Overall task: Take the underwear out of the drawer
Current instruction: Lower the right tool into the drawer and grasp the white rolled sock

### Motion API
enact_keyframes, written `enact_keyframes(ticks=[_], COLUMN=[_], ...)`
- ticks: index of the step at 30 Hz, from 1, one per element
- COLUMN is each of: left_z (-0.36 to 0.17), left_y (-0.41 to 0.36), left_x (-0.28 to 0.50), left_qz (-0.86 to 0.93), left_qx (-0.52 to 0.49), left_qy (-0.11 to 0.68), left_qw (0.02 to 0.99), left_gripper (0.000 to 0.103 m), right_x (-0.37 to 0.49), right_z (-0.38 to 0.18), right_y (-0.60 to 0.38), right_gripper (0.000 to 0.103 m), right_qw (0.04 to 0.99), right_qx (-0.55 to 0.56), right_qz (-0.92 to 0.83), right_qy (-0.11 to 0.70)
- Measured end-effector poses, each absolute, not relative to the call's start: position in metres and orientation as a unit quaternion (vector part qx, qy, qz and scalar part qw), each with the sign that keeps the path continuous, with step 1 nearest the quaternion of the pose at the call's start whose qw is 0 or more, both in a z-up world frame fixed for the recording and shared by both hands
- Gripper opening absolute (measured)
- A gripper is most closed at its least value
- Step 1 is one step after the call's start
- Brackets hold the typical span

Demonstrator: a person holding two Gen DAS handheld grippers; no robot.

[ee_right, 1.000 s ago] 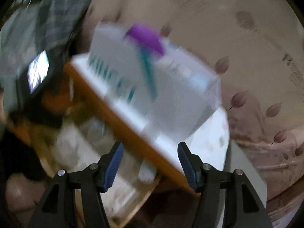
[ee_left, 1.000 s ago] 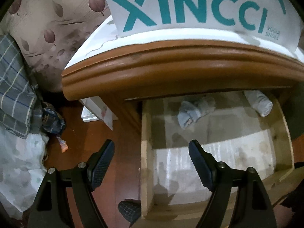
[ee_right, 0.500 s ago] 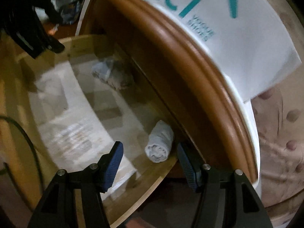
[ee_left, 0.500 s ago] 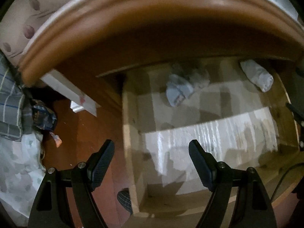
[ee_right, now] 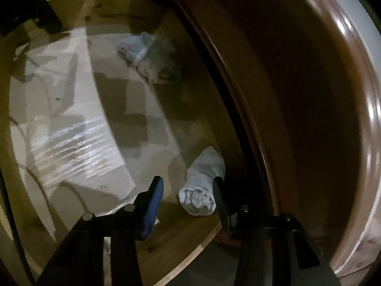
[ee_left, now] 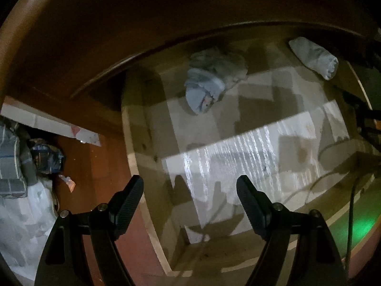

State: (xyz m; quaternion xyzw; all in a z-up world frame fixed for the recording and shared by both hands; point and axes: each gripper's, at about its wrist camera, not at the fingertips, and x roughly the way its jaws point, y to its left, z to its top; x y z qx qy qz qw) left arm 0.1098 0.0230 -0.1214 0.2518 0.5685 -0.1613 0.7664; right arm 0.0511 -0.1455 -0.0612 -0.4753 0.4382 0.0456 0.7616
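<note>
A rolled white underwear bundle [ee_right: 202,186] is framed between the closing jaws of the right gripper [ee_right: 188,190] – the right pad is seen at its side, the blue left pad apart from it, so nothing is clamped. Ahead and to the left, a crumpled pale-blue garment [ee_right: 145,54] is seen on the paper-lined drawer [ee_right: 95,9]. The left gripper [ee_left: 190,190] is held wide and empty over the drawer's left wall.

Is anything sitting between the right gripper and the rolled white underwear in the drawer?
Nothing visible does. The right gripper is closing, with the rolled white underwear already between its fingers, against the right one; the drawer is open above it.
</note>
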Motion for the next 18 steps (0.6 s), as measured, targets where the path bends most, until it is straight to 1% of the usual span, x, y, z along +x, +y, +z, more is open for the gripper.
enact_keyframes(ticks=[4, 7, 9, 11, 18], left_z=[-0.127, -0.13, -0.131, -0.133, -0.136], left_y=[0.025, 0.026, 0.025, 0.023, 0.014], left_x=[0.116, 0.118, 0.117, 0.114, 0.106], left_qz=[-0.16, -0.157, -0.159, -0.165, -0.179], left_qx=[0.246, 0.245, 0.252, 0.252, 0.273], left_qy=[0.576, 0.579, 0.576, 0.579, 0.574], left_qw=[0.763, 0.762, 0.761, 0.758, 0.751], left_gripper=[0.078, 0.078, 0.078, 0.078, 0.078], right_x=[0.064, 0.068, 0.071, 0.072, 0.068], right_z=[-0.064, -0.071, -0.078, -0.083, -0.108], right_y=[-0.154, -0.154, -0.154, -0.155, -0.16], right_gripper=[0.043, 0.043, 0.04, 0.04, 0.039], right_qw=[0.762, 0.748, 0.736, 0.731, 0.704], right_qx=[-0.461, -0.486, -0.501, -0.508, -0.574], right_qz=[0.035, 0.028, 0.027, 0.027, -0.003], right_qy=[0.453, 0.451, 0.454, 0.455, 0.419])
